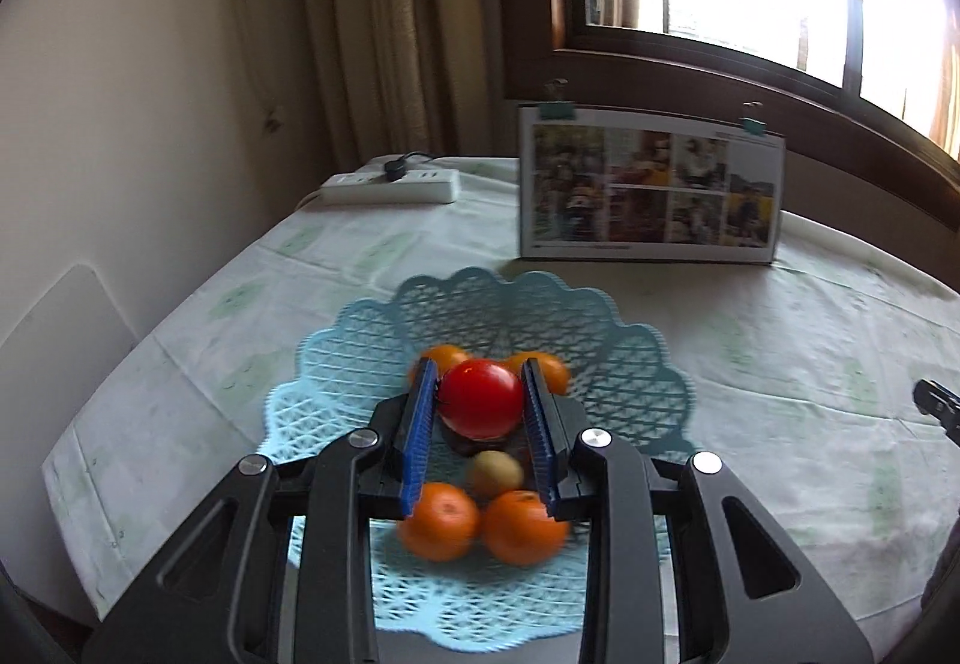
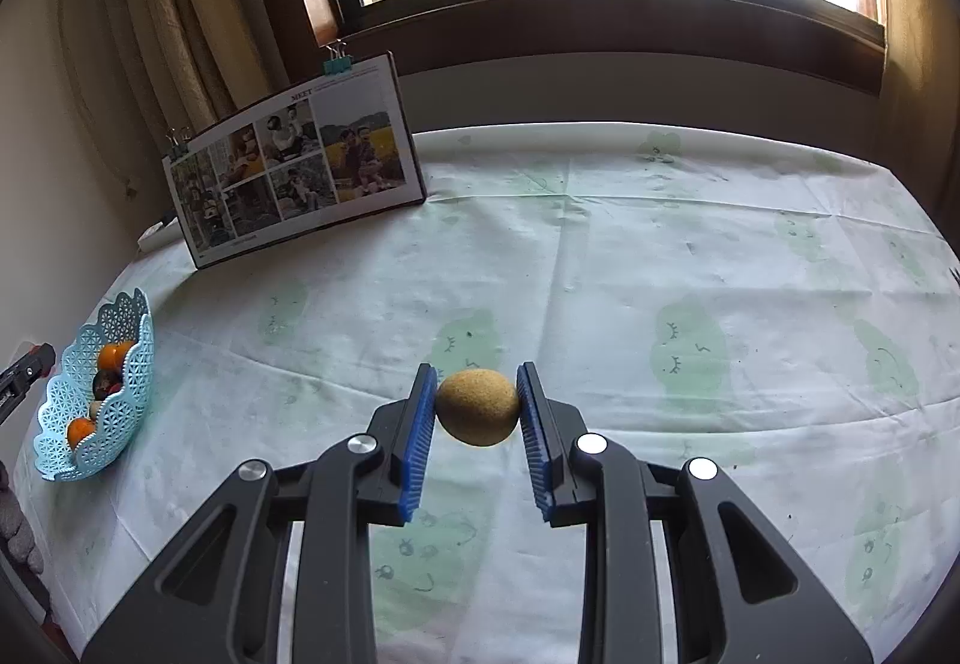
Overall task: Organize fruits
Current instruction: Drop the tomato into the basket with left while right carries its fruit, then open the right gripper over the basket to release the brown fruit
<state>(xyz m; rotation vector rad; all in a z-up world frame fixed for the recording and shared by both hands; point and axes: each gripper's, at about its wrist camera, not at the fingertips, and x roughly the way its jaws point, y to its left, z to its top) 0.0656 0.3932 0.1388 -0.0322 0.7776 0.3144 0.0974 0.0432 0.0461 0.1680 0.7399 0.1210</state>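
The left gripper (image 1: 480,394) was closed on a red tomato (image 1: 480,398), held between its blue pads above the light blue basket (image 1: 360,340), where four oranges (image 1: 438,521) and a small kiwi (image 1: 495,473) lay. The right gripper (image 2: 477,406) clamped a brown kiwi (image 2: 477,407) between its fingertips over the tablecloth (image 2: 660,256), well apart from the basket at the far left.

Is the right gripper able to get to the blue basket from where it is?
Probably yes. The right gripper, shut on a kiwi, has bare tablecloth between it and the blue basket. The left gripper is over the basket holding a tomato, crowding it.
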